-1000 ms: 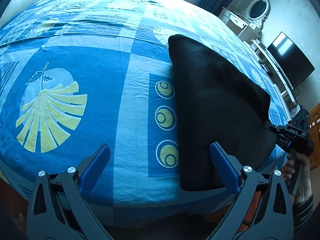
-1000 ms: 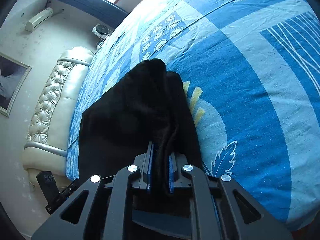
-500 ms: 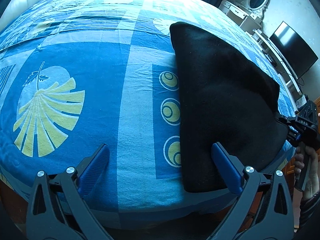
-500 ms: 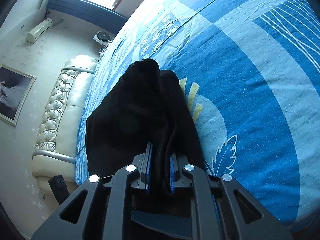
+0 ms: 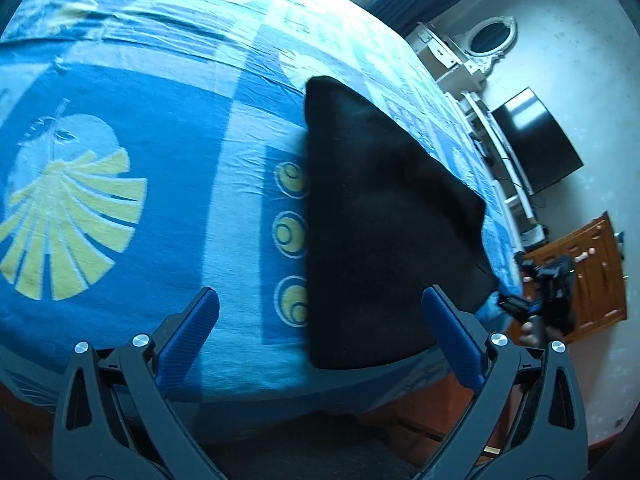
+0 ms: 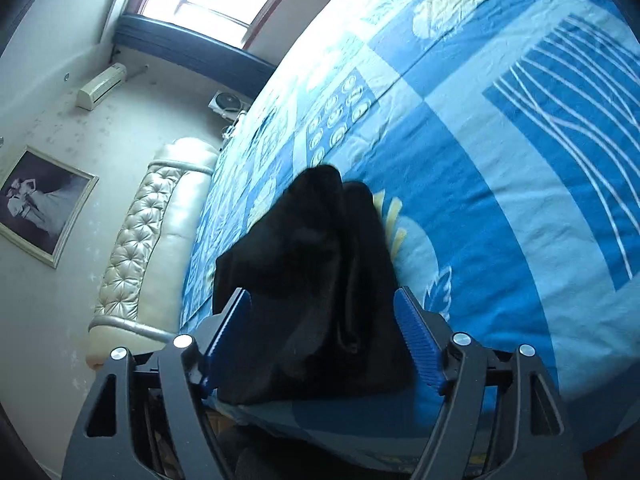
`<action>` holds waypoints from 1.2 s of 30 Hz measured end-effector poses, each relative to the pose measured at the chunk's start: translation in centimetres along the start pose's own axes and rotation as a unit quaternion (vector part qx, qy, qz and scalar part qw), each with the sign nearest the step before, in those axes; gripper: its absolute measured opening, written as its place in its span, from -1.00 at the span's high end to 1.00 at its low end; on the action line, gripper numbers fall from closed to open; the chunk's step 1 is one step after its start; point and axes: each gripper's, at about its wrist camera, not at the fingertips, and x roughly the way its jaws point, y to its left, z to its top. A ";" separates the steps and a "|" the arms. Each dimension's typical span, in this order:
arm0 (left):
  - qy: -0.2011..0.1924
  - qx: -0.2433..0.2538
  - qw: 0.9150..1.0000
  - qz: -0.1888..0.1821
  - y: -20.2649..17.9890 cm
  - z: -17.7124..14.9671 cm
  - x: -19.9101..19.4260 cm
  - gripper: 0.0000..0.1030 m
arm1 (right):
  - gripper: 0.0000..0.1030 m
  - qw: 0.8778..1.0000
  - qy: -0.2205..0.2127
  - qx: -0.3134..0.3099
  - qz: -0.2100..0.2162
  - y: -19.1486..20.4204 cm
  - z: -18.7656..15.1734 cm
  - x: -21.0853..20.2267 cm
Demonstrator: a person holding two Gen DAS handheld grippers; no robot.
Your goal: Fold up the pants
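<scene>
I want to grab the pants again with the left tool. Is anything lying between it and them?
Nothing visible. The left tool hangs open over bare bedspread, and the black pants already reach its right finger.

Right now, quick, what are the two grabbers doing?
Left gripper: open, holding nothing.
Right gripper: jaws opening, black pants lying loose between them, not gripped.
</scene>
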 end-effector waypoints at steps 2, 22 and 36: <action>0.010 -0.004 1.000 -0.022 -0.1 0.1 0.9 -0.96 | -0.45 1.000 0.014 0.008 0.004 -0.7 -0.5 0.5; 0.064 0.005 0.997 -0.038 -2.1 0.8 7.1 -0.17 | -0.45 0.995 0.099 -0.017 0.008 0.0 -0.8 5.3; 0.036 0.056 0.997 0.028 -1.3 1.9 3.8 0.24 | 0.02 0.993 0.099 -0.070 -0.009 3.8 -2.5 8.2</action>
